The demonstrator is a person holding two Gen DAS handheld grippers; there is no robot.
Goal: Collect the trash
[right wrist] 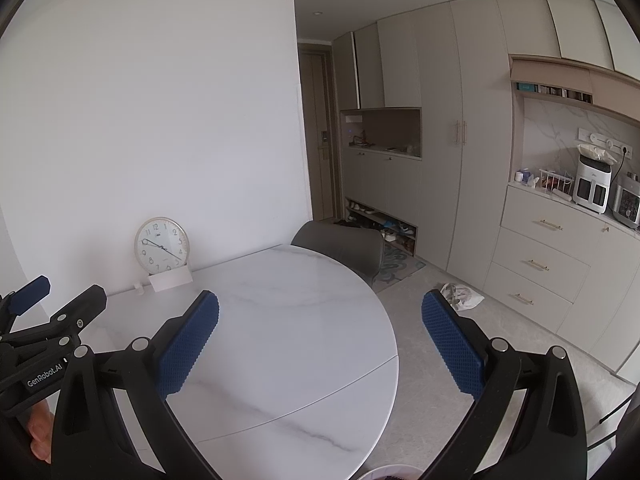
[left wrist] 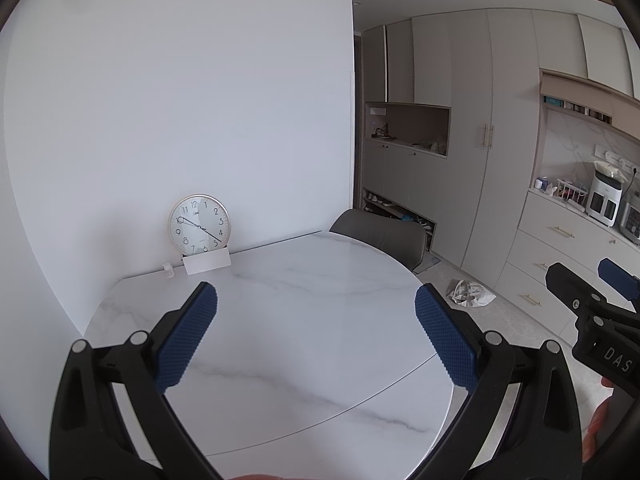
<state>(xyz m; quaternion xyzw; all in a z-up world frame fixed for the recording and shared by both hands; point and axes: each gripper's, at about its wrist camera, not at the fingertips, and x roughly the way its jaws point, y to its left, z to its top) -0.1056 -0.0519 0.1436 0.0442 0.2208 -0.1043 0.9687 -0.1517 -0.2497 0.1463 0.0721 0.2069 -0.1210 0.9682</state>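
trash [right wrist: 462,297] lies uncollected on the floor by the drawers [right wrist: 538,264], while both grippers, left [left wrist: 316,326] and right [right wrist: 320,330], hover wide open and empty above the table [right wrist: 304,320].

The table [left wrist: 304,320] is glossy white marble-look stone with grey veins, smooth enough to mirror the light. Behind it the wall [left wrist: 180,100] is matt white. The clock [left wrist: 199,224] against that wall has a shiny metal rim; the card [left wrist: 207,261] before it looks like matt paper. Beyond the table, the chair [left wrist: 380,236] back is dull grey upholstery. On the floor [right wrist: 460,360] of pale speckled stone lies a crinkled translucent plastic bag [right wrist: 462,296]. Finger pads [left wrist: 188,340] are blue dimpled rubber on black plastic.
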